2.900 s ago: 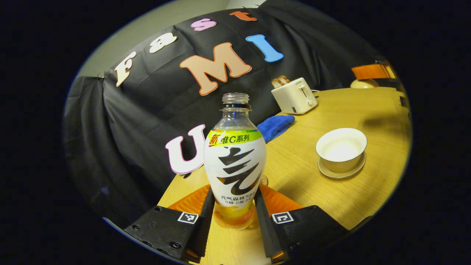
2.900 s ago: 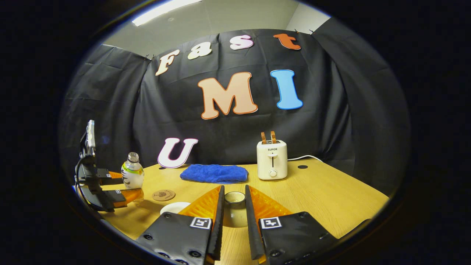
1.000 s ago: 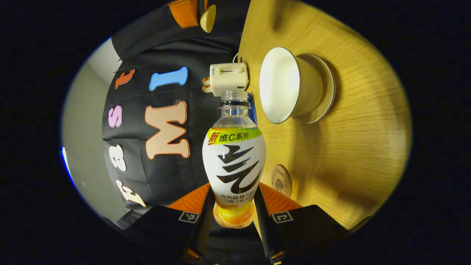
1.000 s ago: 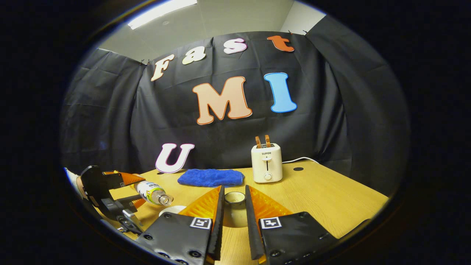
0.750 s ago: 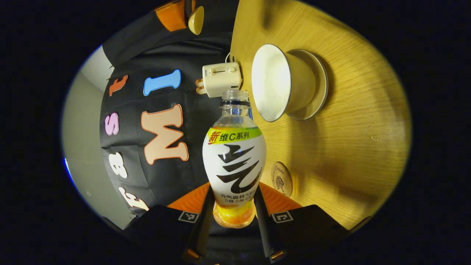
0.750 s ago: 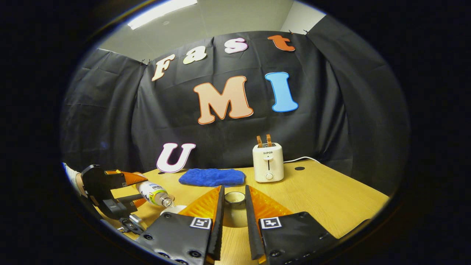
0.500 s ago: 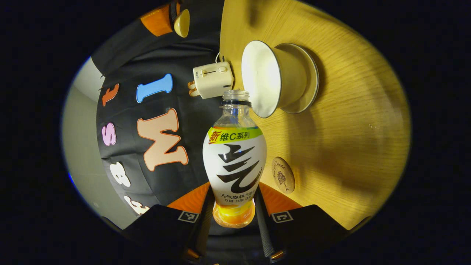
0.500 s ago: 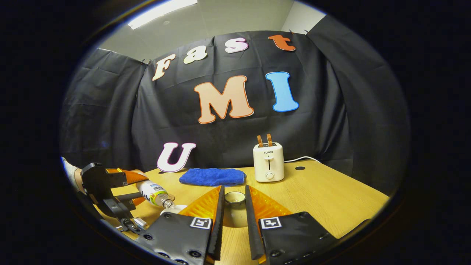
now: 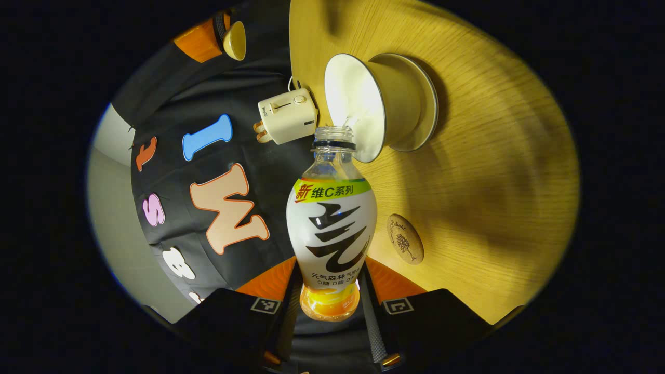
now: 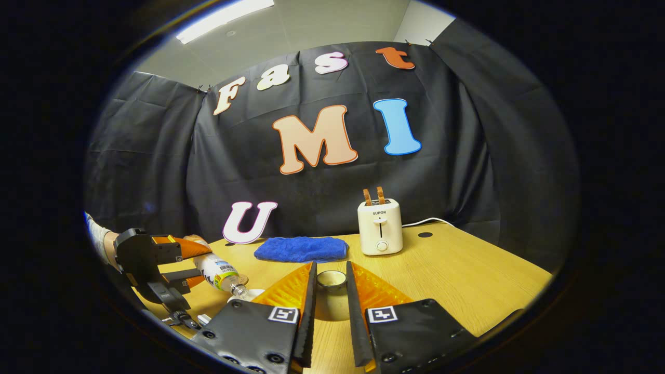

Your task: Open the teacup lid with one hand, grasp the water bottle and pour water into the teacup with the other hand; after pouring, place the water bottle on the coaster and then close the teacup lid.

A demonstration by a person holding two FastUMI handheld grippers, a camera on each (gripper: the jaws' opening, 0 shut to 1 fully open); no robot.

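Observation:
My left gripper (image 9: pixel 329 291) is shut on the lower body of an uncapped drink bottle (image 9: pixel 331 223), tipped on its side. The bottle's mouth sits at the rim of the white teacup (image 9: pixel 363 104), which stands on its saucer (image 9: pixel 423 104), and a thin stream of water runs into the cup. A round cork coaster (image 9: pixel 405 246) lies beside the bottle. In the right gripper view my right gripper (image 10: pixel 331 272) is shut on the knob of the teacup lid (image 10: pixel 330 307), held above the table. The left gripper (image 10: pixel 179 265) and tilted bottle (image 10: pixel 221 271) appear at the far left there.
A wooden table (image 10: pixel 457 280) carries a white toaster (image 10: pixel 380 227) and a folded blue cloth (image 10: pixel 301 248) near the back wall. The lid (image 9: pixel 235 39) in the right gripper hangs above the table's far side in the left gripper view.
The bottle has gone from upright to tipped on its side, its mouth moving up to the teacup rim; water now flows. The right gripper keeps the lid nearly still.

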